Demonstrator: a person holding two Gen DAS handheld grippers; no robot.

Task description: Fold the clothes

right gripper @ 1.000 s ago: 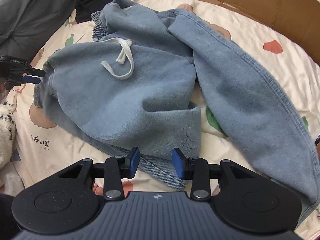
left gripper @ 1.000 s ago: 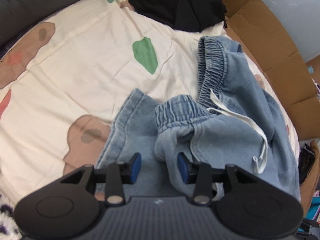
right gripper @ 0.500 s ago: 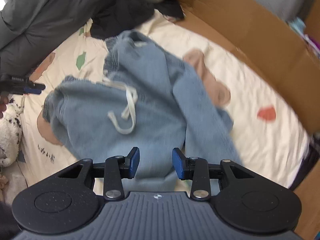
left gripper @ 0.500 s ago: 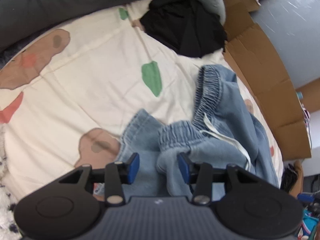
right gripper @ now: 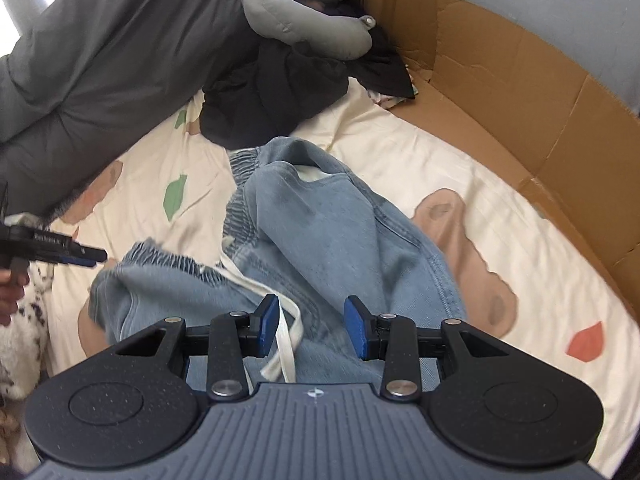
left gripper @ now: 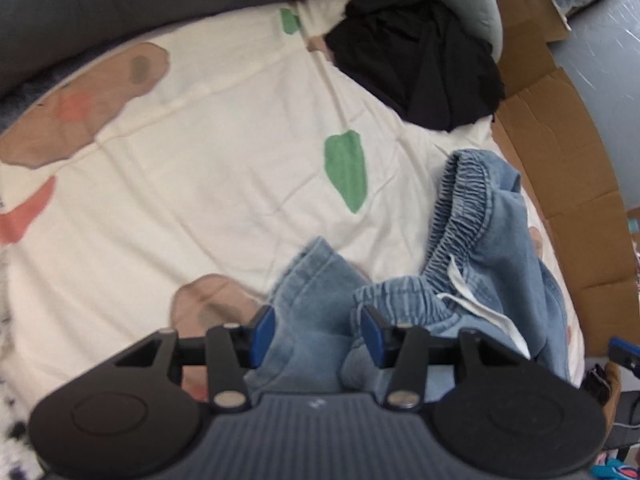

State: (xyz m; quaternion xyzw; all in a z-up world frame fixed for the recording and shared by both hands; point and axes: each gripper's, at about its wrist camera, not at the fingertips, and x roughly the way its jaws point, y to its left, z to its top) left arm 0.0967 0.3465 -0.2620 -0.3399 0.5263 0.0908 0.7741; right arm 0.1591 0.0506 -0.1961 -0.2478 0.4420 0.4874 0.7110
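Observation:
Light blue denim pants point(right gripper: 320, 240) with an elastic waistband and a white drawstring point(right gripper: 286, 332) lie crumpled on the cream patterned bedsheet point(right gripper: 460, 168). My right gripper point(right gripper: 310, 328) is open above the pants, with the drawstring between its fingers but not pinched. My left gripper point(left gripper: 316, 334) is open, its fingers on either side of a bunched fold of the pants point(left gripper: 480, 248) near the waistband. The left gripper also shows in the right wrist view point(right gripper: 86, 256), at the left by the waistband end.
A black garment point(left gripper: 420, 52) and a grey neck pillow point(right gripper: 304, 12) lie at the far end of the bed. Cardboard walls point(right gripper: 520, 92) run along the right side. A dark grey duvet point(right gripper: 100, 48) lies at the far left. A spotted plush fabric point(right gripper: 24, 320) is at the left edge.
Both grippers have drawn back and risen, so more of the bed shows. The pants have bunched together toward the waistband, and the right gripper now sits over the drawstring.

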